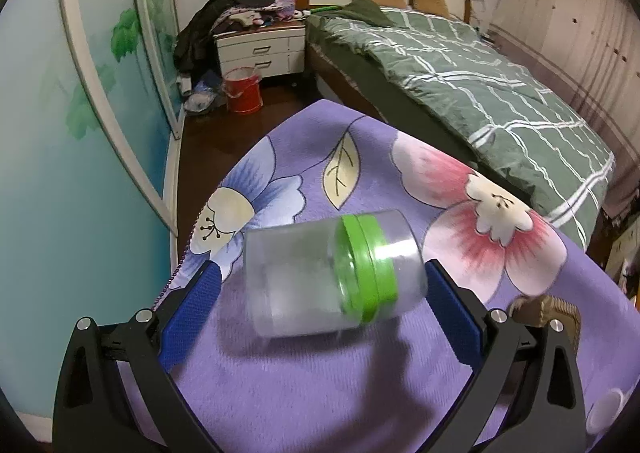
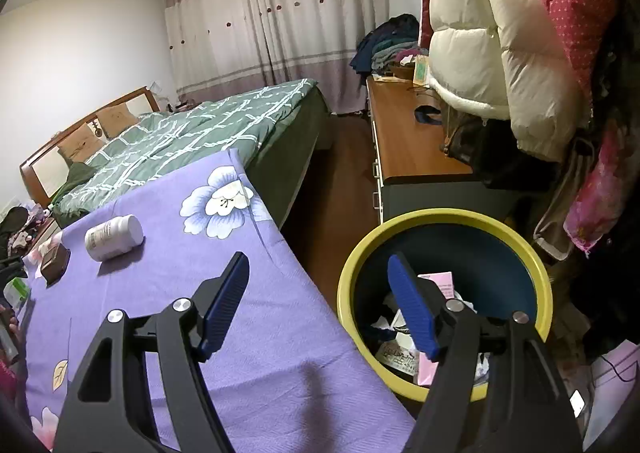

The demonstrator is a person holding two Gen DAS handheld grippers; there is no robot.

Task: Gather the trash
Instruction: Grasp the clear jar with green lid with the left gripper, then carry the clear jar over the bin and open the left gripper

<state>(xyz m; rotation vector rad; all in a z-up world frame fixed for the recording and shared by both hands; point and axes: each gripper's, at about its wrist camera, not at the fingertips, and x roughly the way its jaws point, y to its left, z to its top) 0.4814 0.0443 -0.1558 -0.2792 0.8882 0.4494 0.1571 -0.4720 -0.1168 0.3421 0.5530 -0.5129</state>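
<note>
A clear plastic jar with a green band (image 1: pixel 334 273) lies on its side on the purple floral cloth (image 1: pixel 320 373), blurred. My left gripper (image 1: pixel 320 285) is open, its blue pads on either side of the jar without touching it. My right gripper (image 2: pixel 316 273) is open and empty, held over the table edge beside the yellow-rimmed blue bin (image 2: pixel 444 219), which holds paper and wrappers. A white pill bottle (image 2: pixel 114 237) lies on its side and a small brown box (image 2: pixel 54 263) sits on the cloth to the far left of the right gripper.
A brown ridged object (image 1: pixel 548 311) sits by the left gripper's right finger. A bed with a green checked quilt (image 1: pixel 460 81) stands beyond the table. A red bucket (image 1: pixel 242 91) and nightstand (image 1: pixel 260 51) are far back. A wooden dresser (image 2: pixel 404 133) and hanging coats (image 2: pixel 500 33) flank the bin.
</note>
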